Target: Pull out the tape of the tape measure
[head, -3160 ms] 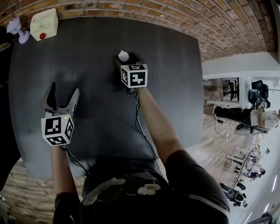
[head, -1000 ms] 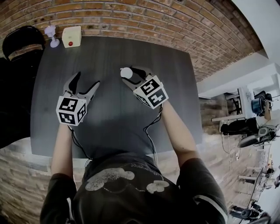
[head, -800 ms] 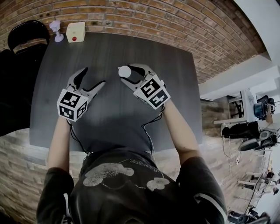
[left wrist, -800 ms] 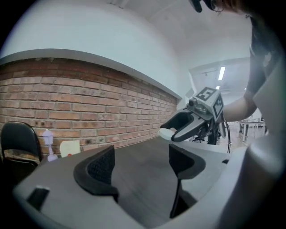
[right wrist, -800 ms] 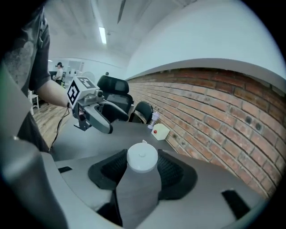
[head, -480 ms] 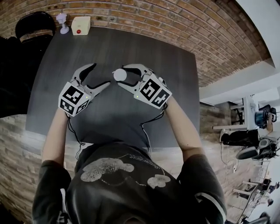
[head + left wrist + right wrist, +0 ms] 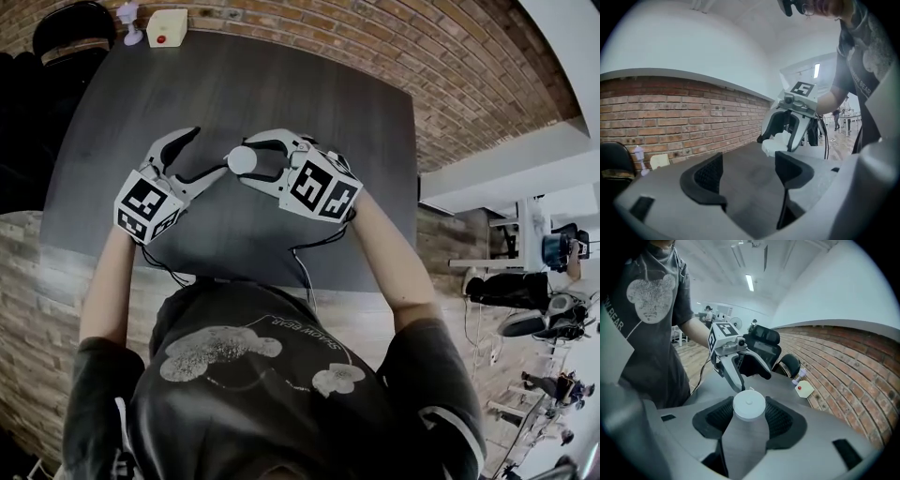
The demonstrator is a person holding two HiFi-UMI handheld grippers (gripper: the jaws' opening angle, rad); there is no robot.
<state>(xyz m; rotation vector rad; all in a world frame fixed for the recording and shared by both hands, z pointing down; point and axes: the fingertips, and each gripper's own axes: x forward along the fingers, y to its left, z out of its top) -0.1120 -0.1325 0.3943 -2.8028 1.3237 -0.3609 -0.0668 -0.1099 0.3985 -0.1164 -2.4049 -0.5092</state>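
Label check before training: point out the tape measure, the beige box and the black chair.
tape measure (image 7: 749,405), right gripper view, round white face.
beige box (image 7: 170,22), head view, top face.
black chair (image 7: 613,155), left gripper view, backrest.

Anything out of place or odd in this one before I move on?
Nothing stands out. The right gripper holds the small round white tape measure above the dark grey table, no tape visibly drawn out. The left gripper, jaws apart with nothing between them, has just been closing slightly beside it.
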